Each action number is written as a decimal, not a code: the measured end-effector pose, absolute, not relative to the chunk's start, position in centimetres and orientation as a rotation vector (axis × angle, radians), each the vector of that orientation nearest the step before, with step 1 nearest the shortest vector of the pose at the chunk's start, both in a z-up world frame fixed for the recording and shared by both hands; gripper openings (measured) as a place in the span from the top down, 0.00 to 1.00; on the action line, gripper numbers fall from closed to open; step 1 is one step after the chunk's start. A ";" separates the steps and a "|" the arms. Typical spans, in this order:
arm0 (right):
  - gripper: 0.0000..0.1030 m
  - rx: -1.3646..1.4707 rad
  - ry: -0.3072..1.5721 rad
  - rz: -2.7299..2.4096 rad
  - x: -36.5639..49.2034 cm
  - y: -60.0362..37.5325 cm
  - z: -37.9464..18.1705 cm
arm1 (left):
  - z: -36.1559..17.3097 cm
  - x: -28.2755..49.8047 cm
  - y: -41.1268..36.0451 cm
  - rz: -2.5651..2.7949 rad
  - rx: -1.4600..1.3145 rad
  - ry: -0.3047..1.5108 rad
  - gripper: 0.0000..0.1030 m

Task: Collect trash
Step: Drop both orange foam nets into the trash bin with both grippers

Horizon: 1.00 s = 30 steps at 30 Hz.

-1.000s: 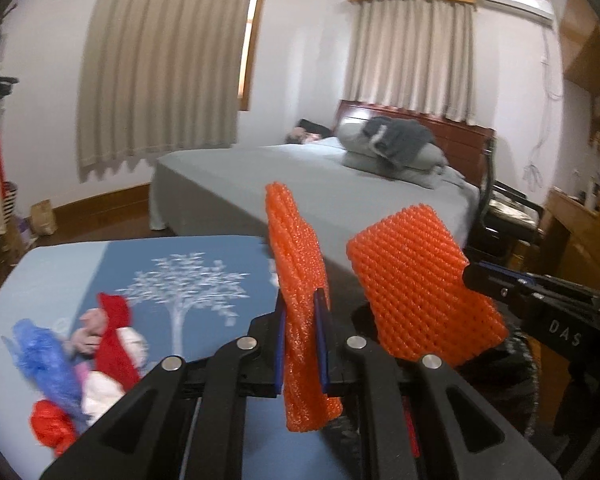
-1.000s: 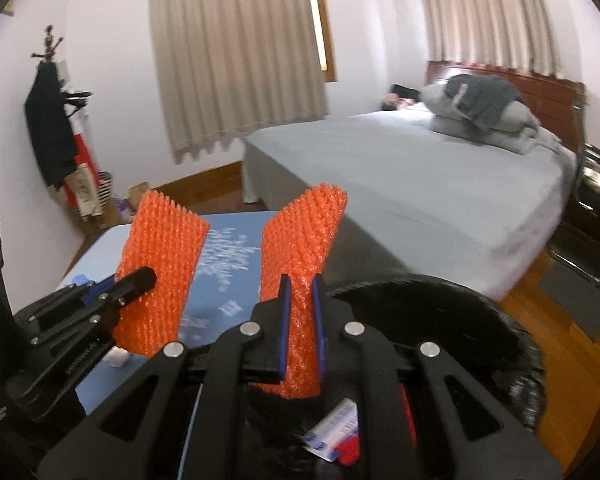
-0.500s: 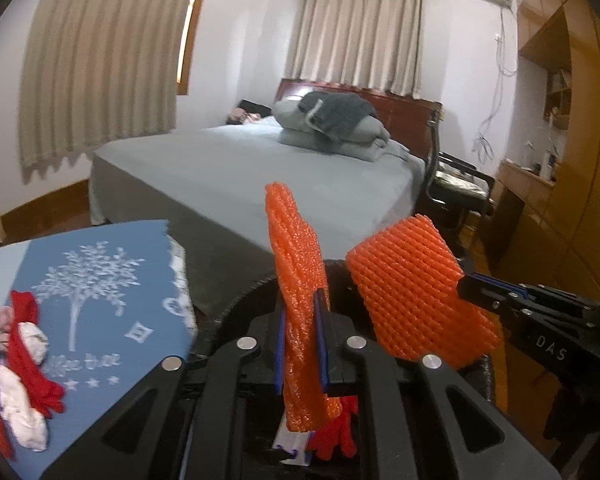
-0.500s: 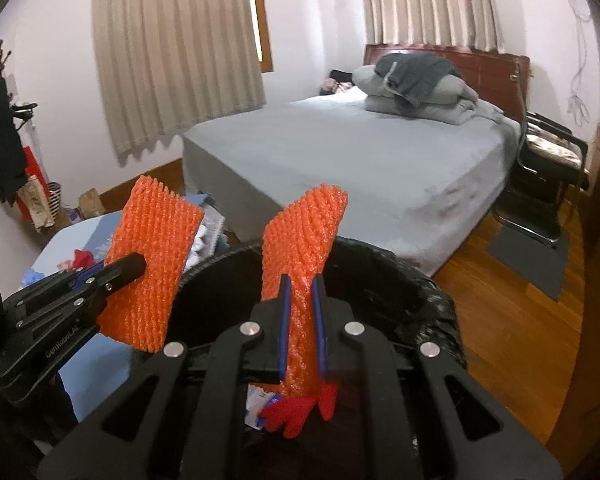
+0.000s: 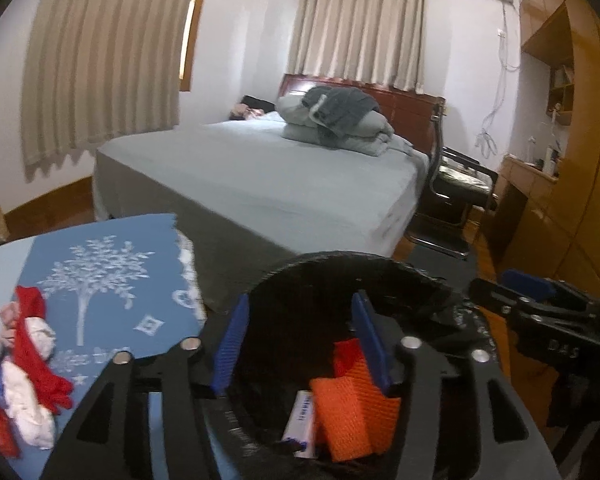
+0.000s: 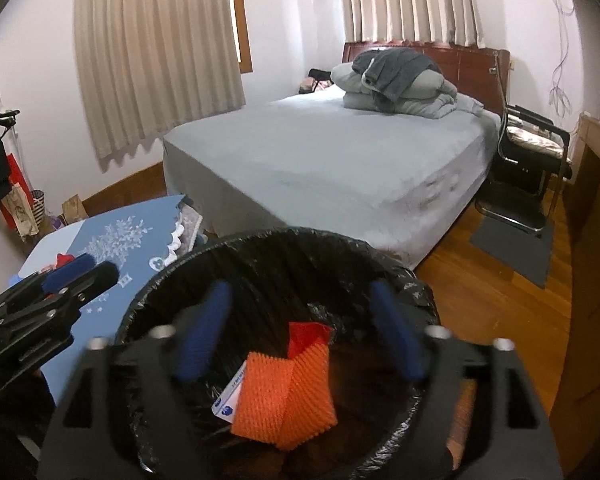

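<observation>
Both your grippers hang over the black-lined trash bin (image 6: 396, 276), and both have just been opening. Your left gripper (image 5: 300, 344) stands with its blue pads (image 5: 230, 344) apart and nothing between them. Your right gripper (image 6: 300, 332) is spread wider, its jaws likewise bare. The orange foam nets (image 6: 284, 396) lie down inside the bin, free of either tool, on top of a red scrap (image 6: 306, 334) and beside a small white-and-blue packet (image 6: 230, 396).

To your left, just beside the bin, the blue tablecloth (image 5: 112, 276) with a white tree print carries more crumpled red, white and blue trash (image 5: 28, 368) near its near-left edge. The bin's rim touches or nearly touches the table edge; you cannot tell which.

Beyond the bin a grey bed (image 6: 340, 152) fills the middle of the room, with folded bedding (image 6: 400, 80) at its headboard. A black chair (image 6: 528, 168) stands at the bed's far side by a wooden cabinet (image 5: 556, 184), and a dark mat (image 6: 512, 244) lies on the wood floor. Beige curtains (image 6: 156, 52) cover the windows.
</observation>
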State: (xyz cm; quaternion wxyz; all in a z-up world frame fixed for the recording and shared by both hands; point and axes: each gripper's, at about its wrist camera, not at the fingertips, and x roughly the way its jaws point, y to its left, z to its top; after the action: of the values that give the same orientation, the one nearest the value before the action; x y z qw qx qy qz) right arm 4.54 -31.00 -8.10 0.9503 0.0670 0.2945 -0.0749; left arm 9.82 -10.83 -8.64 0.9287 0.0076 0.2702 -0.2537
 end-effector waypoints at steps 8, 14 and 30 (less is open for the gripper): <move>0.09 0.144 0.554 -0.079 5.5 -27.3 -7.3 | -8.0 9.6 -4.8 -0.373 0.017 0.512 0.30; 0.08 0.140 0.539 0.017 7.2 -22.5 -6.9 | -7.6 8.9 0.9 -0.240 0.008 0.496 0.25; 0.08 0.069 0.576 0.212 10.0 -10.0 -9.4 | -11.5 6.4 14.8 0.057 -0.040 0.575 0.22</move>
State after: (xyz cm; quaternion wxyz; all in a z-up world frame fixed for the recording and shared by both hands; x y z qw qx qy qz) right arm 9.96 -10.05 -9.41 0.9527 0.0340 0.2833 0.1045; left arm 6.35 14.78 -11.54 0.9583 -0.0199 0.2837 0.0283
